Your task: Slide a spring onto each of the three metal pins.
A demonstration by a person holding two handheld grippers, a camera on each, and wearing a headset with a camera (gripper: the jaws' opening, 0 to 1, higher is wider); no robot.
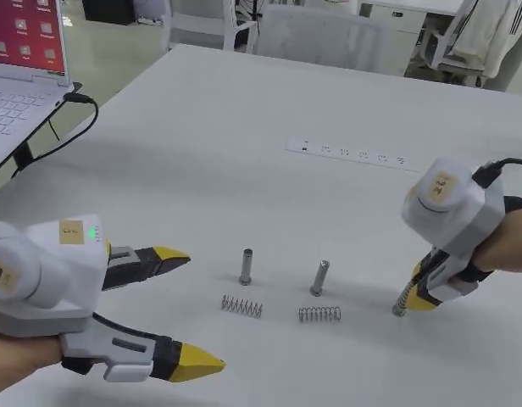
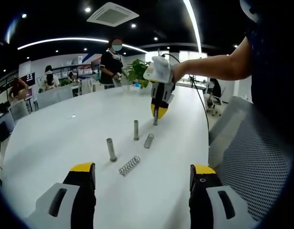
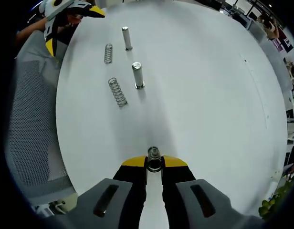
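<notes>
right gripper [image 3: 154, 163] is pinched shut on a spring [image 3: 154, 153], with the coil end poking out past its yellow tips. in the head view that spring leans, its lower end down on the table [image 1: 244, 153]. left gripper [image 1: 186, 309] hangs low at the near side with its jaws wide apart, holding nothing.

the lean is what i'd worry about. a spring squeezed across its coils and pressed on the tabletop could buckle or flick out of the grip. if it reaches a pin tilted like that, the bottom coil will likely catch on the pin's top instead of dropping over it. the pins look to be just standing on their small bases, so a sideways nudge could tip one and send it rolling into the loose springs.

first pin [image 1: 246, 265] and second pin [image 1: 319, 277] stand upright near the middle, well apart from the right gripper and off to its left. second pin is the nearer one. first loose spring [image 1: 241, 306] and second loose spring [image 1: 319, 314] each lie flat just in front of a pin. whether a third pin sits inside the held spring, i can't tell.
</notes>
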